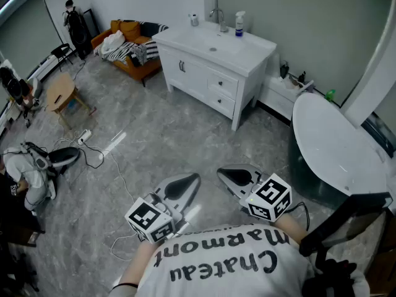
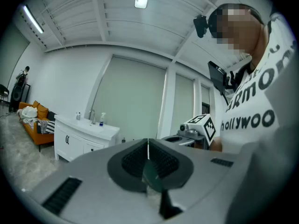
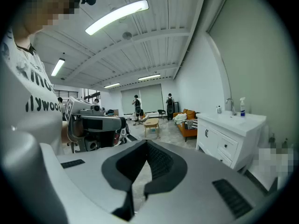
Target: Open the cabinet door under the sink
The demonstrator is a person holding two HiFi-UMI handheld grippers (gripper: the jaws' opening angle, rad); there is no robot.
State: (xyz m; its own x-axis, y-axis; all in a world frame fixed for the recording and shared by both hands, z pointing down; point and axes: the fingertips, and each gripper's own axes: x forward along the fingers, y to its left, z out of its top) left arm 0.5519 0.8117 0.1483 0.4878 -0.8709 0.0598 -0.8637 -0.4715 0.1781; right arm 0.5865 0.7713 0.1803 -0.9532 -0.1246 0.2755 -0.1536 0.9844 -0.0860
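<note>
My left gripper is closed, pads pressed flat together with nothing between them. My right gripper is closed too, its tips meeting on nothing. I hold both close in front of my chest, side by side over bare floor, the left pointing level and the right dipping a little.

The cabinet stands well apart from both, straight ahead across the floor and against the far wall. Its long axis runs slantwise in the head view, from the near-left corner away to the right. The sink sits in its top, with the tap and a spray bottle behind it. The door takes up the left part of the front, and two short dark handles stand upright, just beside each other. The drawers fill the right part.

From my left gripper's view the door lies ahead and to the left; from my right gripper's view it lies to the right. Neither is clearly nearer, though I judge the left sits more on the door's side. I have to walk up first, then open a gripper to take a handle.
</note>
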